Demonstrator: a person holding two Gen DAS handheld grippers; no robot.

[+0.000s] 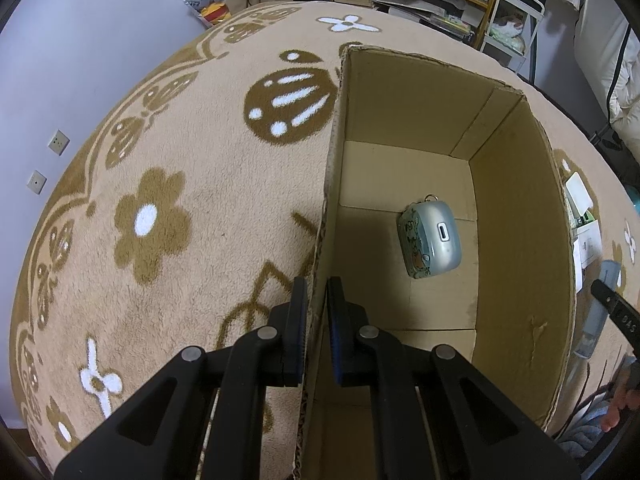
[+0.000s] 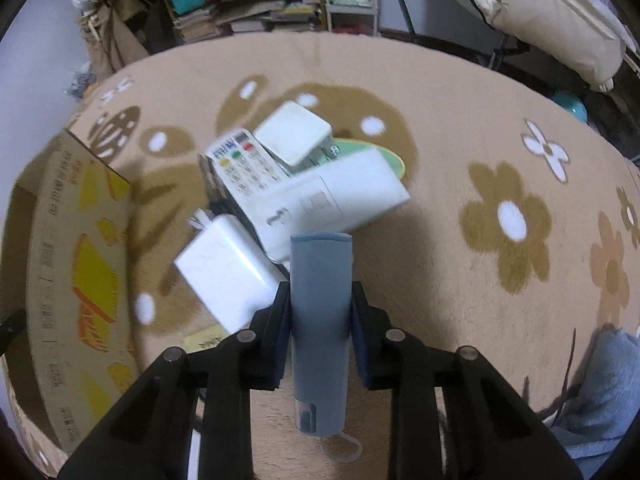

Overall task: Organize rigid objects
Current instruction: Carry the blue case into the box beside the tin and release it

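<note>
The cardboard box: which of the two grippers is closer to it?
Left. The left gripper is clamped on the wall of the cardboard box; the right gripper, holding a blue-grey device, is outside it, beside the box.

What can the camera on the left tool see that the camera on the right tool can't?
Only the left wrist view looks inside the cardboard box: a small silver case lies on its bottom, and the left tool pinches the box wall.

Only the right wrist view shows the right tool gripping a blue-grey device, above a pile with a remote control and a white charger.

Both show the flowered carpet and the box.
</note>
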